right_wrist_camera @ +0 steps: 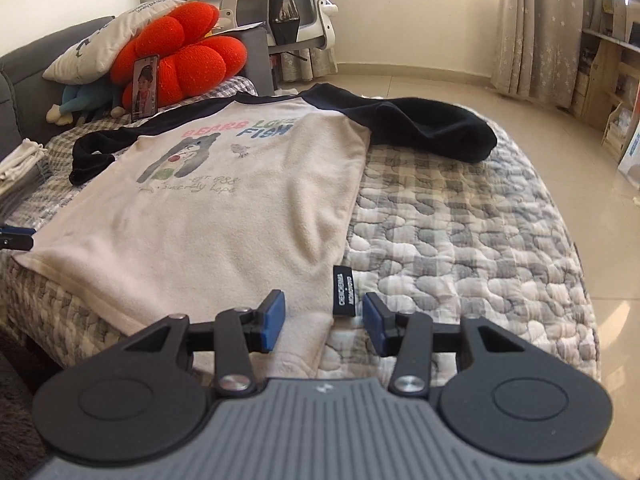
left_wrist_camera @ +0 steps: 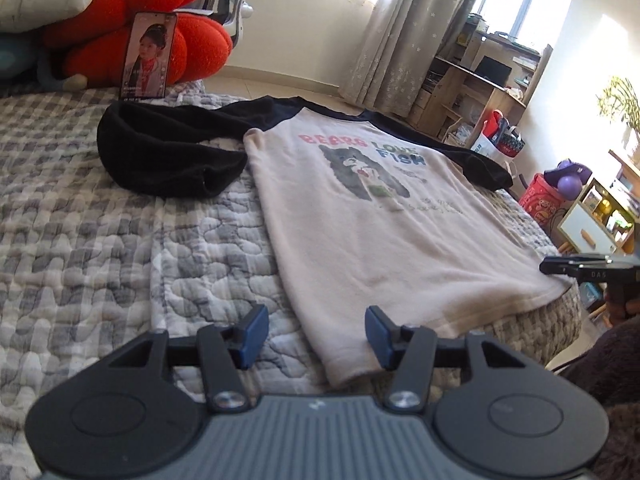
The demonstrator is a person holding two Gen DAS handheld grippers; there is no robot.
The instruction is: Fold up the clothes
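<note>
A cream shirt (left_wrist_camera: 384, 216) with black sleeves and a bear print lies flat, face up, on the grey checked quilt (left_wrist_camera: 100, 248). My left gripper (left_wrist_camera: 317, 334) hovers open over the shirt's near hem corner, which lies between its blue pads without being pinched. In the right wrist view the same shirt (right_wrist_camera: 224, 216) spreads ahead. My right gripper (right_wrist_camera: 324, 322) is open over the other hem corner, with the black label (right_wrist_camera: 342, 290) just beyond its pads. Each gripper shows at the edge of the other's view: the right gripper (left_wrist_camera: 576, 269), the left gripper (right_wrist_camera: 16, 238).
A red flower cushion (right_wrist_camera: 188, 60) and a propped phone (right_wrist_camera: 145, 86) stand by the pillow (right_wrist_camera: 104, 46) at the bed's head. Folded clothes (right_wrist_camera: 20, 168) lie at the bed's left. An office chair (right_wrist_camera: 280, 4), curtains (right_wrist_camera: 536, 28) and wooden shelves (left_wrist_camera: 472, 88) stand around the bed.
</note>
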